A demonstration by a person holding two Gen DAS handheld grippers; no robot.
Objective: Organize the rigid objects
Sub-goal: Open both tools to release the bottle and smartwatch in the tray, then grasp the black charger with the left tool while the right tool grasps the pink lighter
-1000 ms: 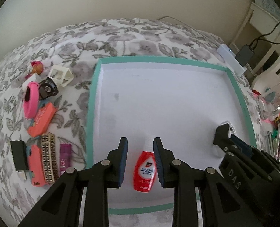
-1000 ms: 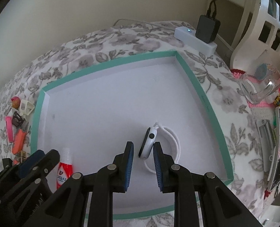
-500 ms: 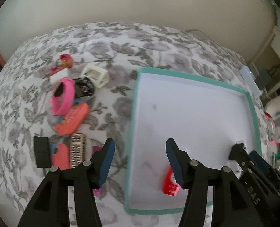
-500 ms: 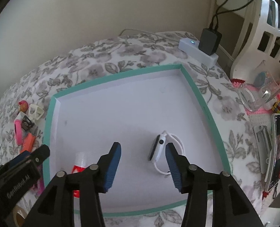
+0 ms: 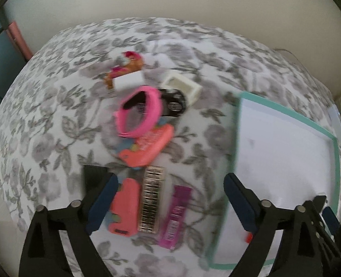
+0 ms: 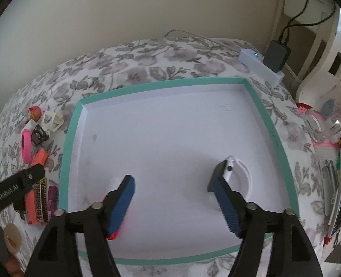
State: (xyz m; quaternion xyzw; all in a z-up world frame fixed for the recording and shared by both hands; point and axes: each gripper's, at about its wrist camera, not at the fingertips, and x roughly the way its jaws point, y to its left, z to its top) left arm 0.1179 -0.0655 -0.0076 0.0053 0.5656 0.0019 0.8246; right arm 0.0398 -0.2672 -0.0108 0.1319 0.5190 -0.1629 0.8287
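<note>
A white tray with a teal rim (image 6: 161,85) lies on the flowered bedspread. Inside it a white smartwatch (image 6: 238,175) rests just behind one finger of my right gripper (image 6: 174,175), whose jaws are opening with nothing between them. A red bottle (image 6: 112,236) in the tray is mostly hidden by the other finger. My left gripper (image 5: 170,181) hovers left of the tray (image 5: 236,138), jaws opening, touching nothing. Below it lie a coral case (image 5: 124,207), a gold bar (image 5: 152,200) and a purple tube (image 5: 176,212). A pink band (image 5: 138,113) lies farther back.
More small items lie beyond the pink band: an orange case (image 5: 147,145), a black round piece (image 5: 172,102), a white frame (image 5: 182,85), a small doll (image 5: 129,67). A power strip (image 6: 258,64) and clutter with a clear container (image 6: 327,124) sit right of the tray.
Both grippers opened. The left let go of the red bottle and swung left from the tray to above the pile. The right let go of the smartwatch and pulled back a little.
</note>
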